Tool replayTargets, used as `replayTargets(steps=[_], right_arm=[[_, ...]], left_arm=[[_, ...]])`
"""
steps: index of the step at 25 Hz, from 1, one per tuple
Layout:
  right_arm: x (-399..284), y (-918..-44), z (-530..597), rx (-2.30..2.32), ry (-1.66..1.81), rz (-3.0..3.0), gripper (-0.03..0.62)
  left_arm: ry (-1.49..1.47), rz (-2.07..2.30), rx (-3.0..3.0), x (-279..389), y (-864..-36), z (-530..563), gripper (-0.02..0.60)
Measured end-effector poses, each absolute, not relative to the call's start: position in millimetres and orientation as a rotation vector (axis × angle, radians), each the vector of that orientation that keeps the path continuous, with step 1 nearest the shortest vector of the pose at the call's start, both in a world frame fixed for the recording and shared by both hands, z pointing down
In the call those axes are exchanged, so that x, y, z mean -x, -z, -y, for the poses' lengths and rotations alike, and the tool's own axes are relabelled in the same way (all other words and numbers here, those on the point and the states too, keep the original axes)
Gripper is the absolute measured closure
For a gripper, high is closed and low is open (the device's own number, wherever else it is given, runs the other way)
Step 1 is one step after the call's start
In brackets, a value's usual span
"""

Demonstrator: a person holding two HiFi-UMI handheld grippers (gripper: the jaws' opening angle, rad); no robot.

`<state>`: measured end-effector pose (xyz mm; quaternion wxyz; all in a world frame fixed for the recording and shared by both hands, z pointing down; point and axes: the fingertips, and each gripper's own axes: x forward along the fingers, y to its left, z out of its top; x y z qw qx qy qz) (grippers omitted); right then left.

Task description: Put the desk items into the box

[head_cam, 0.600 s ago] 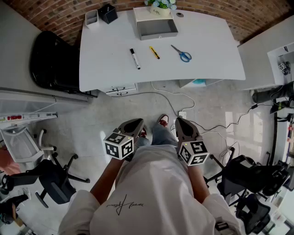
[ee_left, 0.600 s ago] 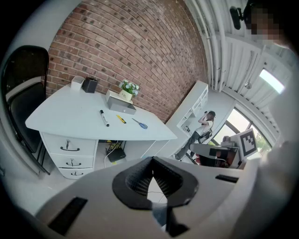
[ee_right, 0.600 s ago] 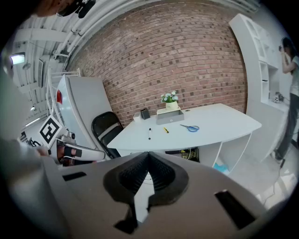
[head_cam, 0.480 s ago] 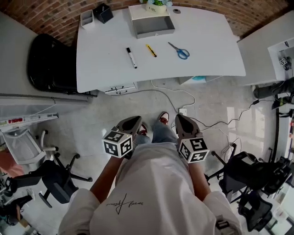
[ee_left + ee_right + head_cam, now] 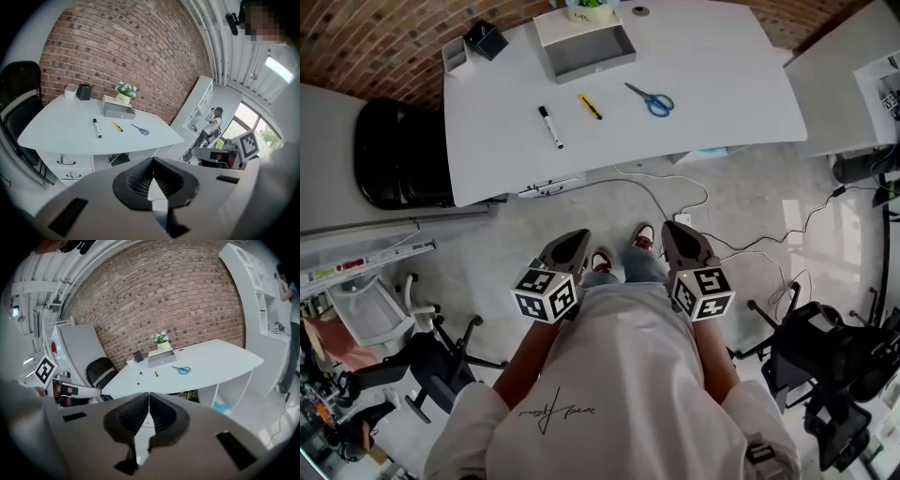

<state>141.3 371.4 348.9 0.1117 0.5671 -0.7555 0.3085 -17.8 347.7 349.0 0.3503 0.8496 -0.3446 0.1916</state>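
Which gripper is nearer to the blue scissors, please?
Right. The right gripper is short of the desk, roughly in line with the scissors; the left gripper is beside it, further left.

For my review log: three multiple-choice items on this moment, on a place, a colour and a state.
1. In the head view, of marker, yellow cutter and scissors on the desk, which lies rightmost? A marker; B cutter; C scissors.
2. The scissors' handles are: A red; B blue; C green.
3. The right tongs are: A wide open; B shut on the marker; C shut, empty.
Key: 1 C, it ends the row; 2 B, blue loops show; 3 C, jaws meet, nothing between.
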Motion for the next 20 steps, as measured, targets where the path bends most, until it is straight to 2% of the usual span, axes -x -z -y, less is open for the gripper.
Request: replayTargets(steps=[11,20], right_arm=[[-212,-361,-343,-1.665,-0.944,2.225,0.566],[-219,-370,-318,-1.608,-0.974,2.244,0.566]], left_arm=[[-0.455,1.079,-2.09,2,-340,-311,0.577],[-0.456,1.175,-2.06,8,-334,-295,0.577]])
